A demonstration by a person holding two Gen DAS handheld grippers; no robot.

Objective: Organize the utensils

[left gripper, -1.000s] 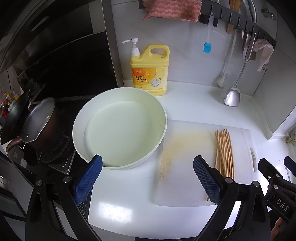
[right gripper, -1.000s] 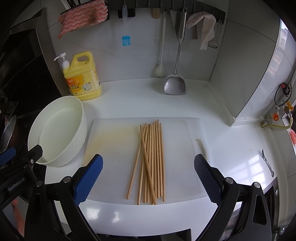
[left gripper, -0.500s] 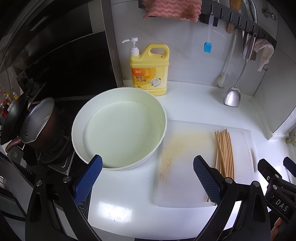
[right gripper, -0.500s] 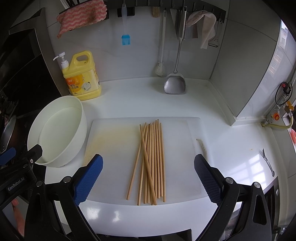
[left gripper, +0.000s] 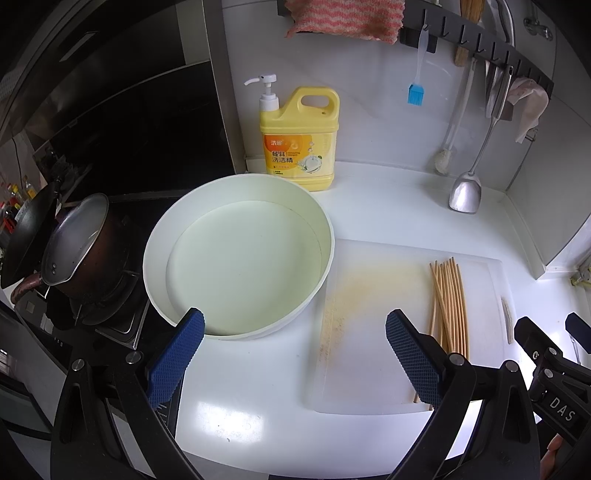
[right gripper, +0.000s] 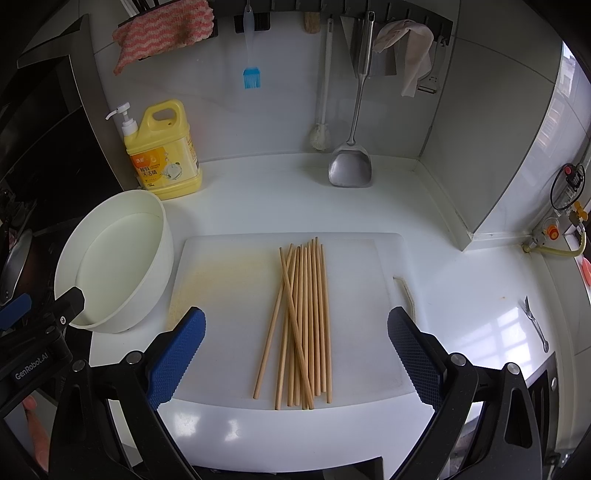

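My right gripper (right gripper: 295, 354) hangs wide and empty at lower frame, lined up over the chopsticks (right gripper: 301, 325) on the cutting board (right gripper: 229, 280); my left gripper (left gripper: 293, 354), equally wide, faces the basin (left gripper: 240, 254).

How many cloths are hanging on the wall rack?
2: a pink striped cloth hanging at the left end, a beige cloth near the right end. None look hidden.

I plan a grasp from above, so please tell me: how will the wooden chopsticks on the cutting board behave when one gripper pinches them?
The chopsticks look thin, stiff and light, so they should lift easily. They lie loose, some crossing, so a pinch would probably catch only a few and scatter others. On the smooth cutting board they may roll or slide.
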